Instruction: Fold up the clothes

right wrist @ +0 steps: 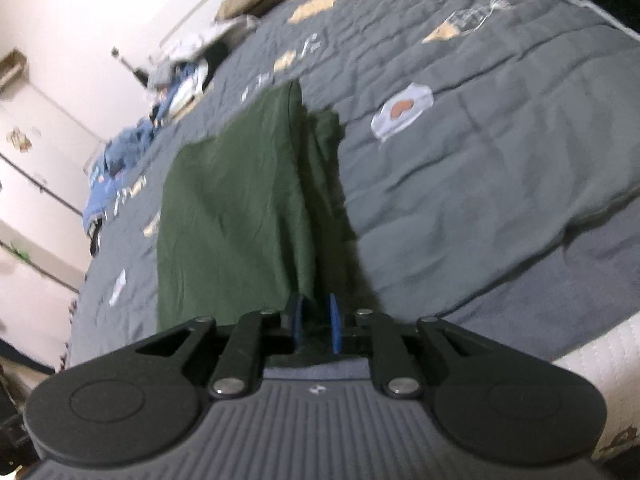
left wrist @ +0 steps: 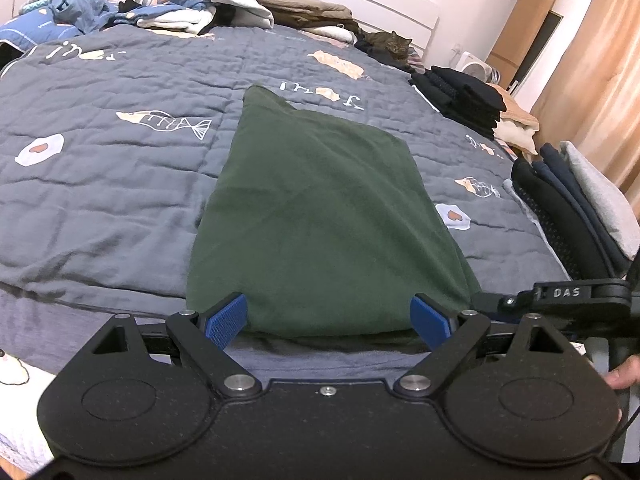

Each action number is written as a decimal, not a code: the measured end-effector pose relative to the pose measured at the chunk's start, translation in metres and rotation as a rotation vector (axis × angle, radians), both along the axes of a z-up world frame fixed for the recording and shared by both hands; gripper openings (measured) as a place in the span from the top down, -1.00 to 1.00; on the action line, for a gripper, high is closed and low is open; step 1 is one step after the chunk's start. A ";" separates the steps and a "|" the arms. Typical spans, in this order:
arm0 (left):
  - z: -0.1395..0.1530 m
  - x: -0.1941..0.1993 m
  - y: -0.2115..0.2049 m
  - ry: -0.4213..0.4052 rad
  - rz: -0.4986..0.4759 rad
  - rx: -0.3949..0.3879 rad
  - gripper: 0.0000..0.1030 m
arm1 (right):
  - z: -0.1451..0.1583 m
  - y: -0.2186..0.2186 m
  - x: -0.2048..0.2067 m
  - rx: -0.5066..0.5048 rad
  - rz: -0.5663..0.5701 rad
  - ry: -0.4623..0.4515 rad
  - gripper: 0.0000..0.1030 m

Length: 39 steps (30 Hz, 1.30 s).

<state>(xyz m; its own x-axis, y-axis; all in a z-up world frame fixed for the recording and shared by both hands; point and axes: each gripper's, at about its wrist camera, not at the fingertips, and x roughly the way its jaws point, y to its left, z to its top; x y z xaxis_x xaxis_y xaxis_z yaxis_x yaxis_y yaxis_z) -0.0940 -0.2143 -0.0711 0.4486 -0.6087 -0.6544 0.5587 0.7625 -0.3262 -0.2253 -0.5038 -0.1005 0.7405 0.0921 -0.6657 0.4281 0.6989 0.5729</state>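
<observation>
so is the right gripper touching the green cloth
Touching. In the right wrist view, the right gripper has its jaws nearly closed on the near edge of the green cloth.

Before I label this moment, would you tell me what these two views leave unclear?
- Green garment: its type; it lies folded in both views.
- Right claw: whether it pinches cloth; right wrist view is blurred and the gap between the pads is dark.
- Garment's near edge: the left claw body cuts it off.
- Folded stacks: cut by the left view's right edge.
</observation>
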 end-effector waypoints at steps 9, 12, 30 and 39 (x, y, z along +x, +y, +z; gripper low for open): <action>0.005 -0.006 -0.014 -0.026 0.009 0.014 -0.71 | 0.013 -0.005 -0.015 -0.076 -0.031 -0.046 0.26; 0.008 -0.009 -0.019 -0.037 0.020 0.024 -0.71 | 0.012 -0.006 -0.018 -0.115 -0.029 -0.029 0.25; 0.016 -0.024 -0.042 -0.202 -0.011 0.195 -0.90 | 0.027 0.008 0.000 -0.145 -0.001 -0.082 0.24; 0.026 -0.014 -0.048 -0.226 -0.033 0.169 -0.90 | 0.034 0.007 0.013 -0.139 -0.013 -0.088 0.24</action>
